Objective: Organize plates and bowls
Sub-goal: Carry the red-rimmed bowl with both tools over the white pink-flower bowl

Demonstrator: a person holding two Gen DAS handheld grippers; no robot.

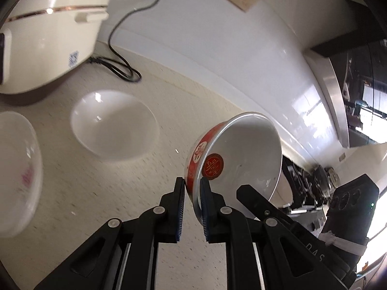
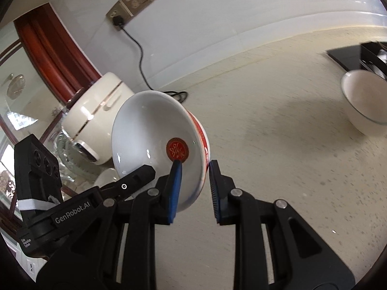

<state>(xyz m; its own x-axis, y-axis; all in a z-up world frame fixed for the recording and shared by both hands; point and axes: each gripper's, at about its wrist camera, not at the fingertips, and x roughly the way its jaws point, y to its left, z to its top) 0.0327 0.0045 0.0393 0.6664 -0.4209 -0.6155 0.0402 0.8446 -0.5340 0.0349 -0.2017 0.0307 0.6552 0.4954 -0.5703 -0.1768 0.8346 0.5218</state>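
Left gripper: your jaws clamp the red-patterned bowl's rim, tilted above the counter.
Right gripper: your jaws straddle the opposite rim; contact unclear.
White bowl: on counter, near rice cooker.

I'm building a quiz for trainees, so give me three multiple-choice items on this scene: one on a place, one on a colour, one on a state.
1. The plain white bowl sits: A on the counter; B on a shelf; C in the tongs.
2. The held bowl is, on its outside: A blue; B red; C green.
3. The left tongs are: A open and empty; B shut on the bowl's rim; C out of view.

Answers: A, it rests upright on the counter; B, a red band shows below the rim; B, the pads press both sides of the wall.
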